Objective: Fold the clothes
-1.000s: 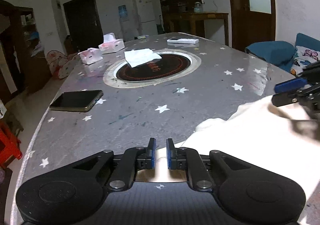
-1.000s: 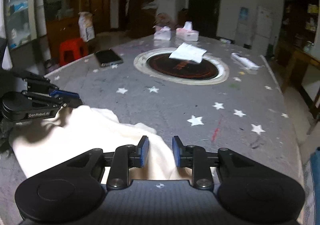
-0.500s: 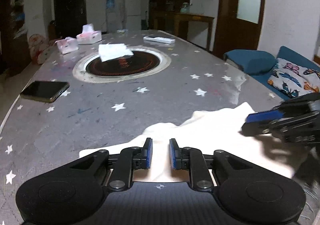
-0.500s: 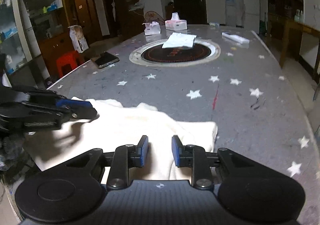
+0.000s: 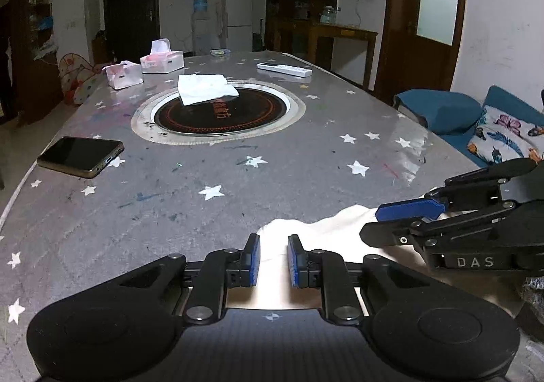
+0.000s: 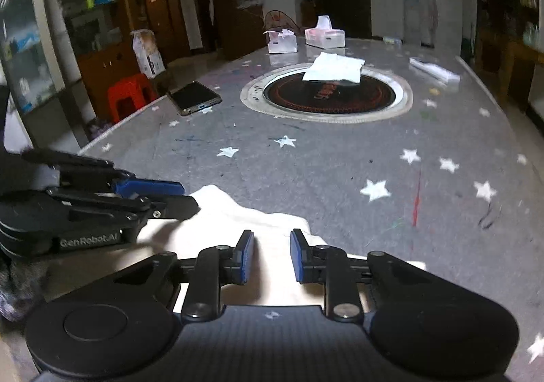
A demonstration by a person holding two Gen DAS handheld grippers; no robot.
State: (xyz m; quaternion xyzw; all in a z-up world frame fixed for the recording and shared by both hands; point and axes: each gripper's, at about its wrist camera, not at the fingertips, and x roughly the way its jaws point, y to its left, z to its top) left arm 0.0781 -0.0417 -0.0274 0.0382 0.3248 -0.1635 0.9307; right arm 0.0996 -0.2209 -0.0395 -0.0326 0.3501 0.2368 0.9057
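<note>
Both grippers over cream garment at near table edge.

Left wrist view: left gripper (image 5: 273,259) narrowly parted, pads clear of the garment (image 5: 306,229) beneath; nothing held. Right wrist view: right gripper (image 6: 268,254) jaws closing, cloth beneath, pads not pressing. Garment's near edge hidden under both; long axis unclear.

Both units were matte black plastic with linked arms and round pivot bolts. Left gripper (image 5: 273,259) had blue ribbed pads and a ribbed housing (lettered "GenRobot.AI" on its side). Right gripper (image 6: 268,256) was built alike, its side marked "DAS".
</note>
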